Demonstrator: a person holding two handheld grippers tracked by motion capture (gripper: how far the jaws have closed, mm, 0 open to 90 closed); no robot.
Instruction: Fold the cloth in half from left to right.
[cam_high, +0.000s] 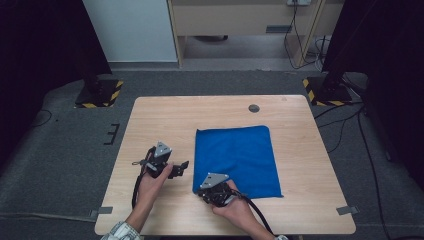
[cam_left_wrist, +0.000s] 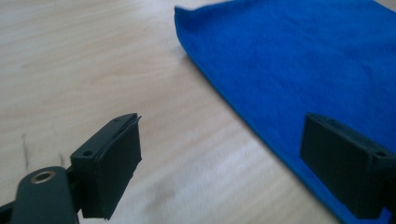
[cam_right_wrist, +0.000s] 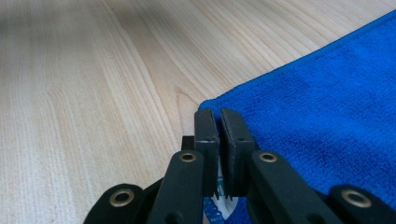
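Note:
A blue cloth (cam_high: 235, 155) lies flat on the wooden table (cam_high: 160, 120), a little right of its middle. My right gripper (cam_high: 199, 192) sits at the cloth's near left corner. In the right gripper view this gripper (cam_right_wrist: 218, 114) is shut, with the corner of the blue cloth (cam_right_wrist: 327, 102) pinched between its pads. My left gripper (cam_high: 182, 167) hovers over bare wood just left of the cloth's left edge. Its jaws stand wide open in the left gripper view (cam_left_wrist: 222, 123), nothing between them, with the cloth's edge (cam_left_wrist: 299, 56) running ahead and under the right jaw.
A round grey cable hole (cam_high: 254, 108) sits near the table's far edge. Two stand bases with yellow-black stripes (cam_high: 99, 94) (cam_high: 325, 92) rest on the floor beyond the far corners. Cables (cam_high: 345, 125) trail along the floor at the right.

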